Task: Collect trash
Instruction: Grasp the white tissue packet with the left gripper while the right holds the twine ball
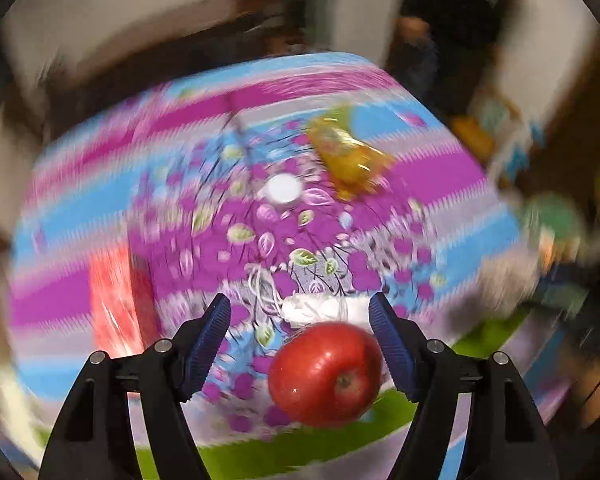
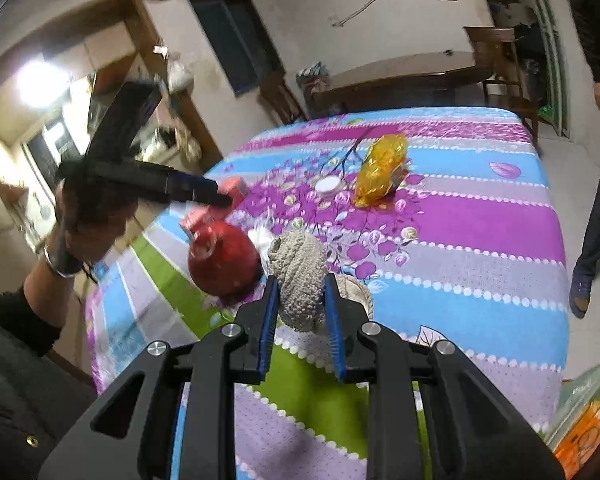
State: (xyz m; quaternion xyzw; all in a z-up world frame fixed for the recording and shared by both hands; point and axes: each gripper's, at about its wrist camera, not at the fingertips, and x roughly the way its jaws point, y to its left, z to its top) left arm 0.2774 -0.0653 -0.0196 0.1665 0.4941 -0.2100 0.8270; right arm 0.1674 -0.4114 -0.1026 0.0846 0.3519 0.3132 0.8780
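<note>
Where right gripper point(image 2: 300, 304) jaws clamp, knitted grey cloth point(image 2: 300, 276) between them.

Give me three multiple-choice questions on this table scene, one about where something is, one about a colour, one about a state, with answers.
1. Where does the red apple sit, as the right wrist view shows it?
A. left of the grey knitted cloth
B. behind the yellow wrapper
C. on the floor

2. What colour is the small round lid in the middle of the tablecloth?
A. black
B. white
C. orange

3. How does the right gripper stand?
A. wide open over nothing
B. closed on the grey knitted cloth
C. closed on the apple

Answers:
1 A, the apple lies just left of the cloth.
2 B, the lid shows white against the purple flowers.
3 B, both blue pads press the cloth's sides.
</note>
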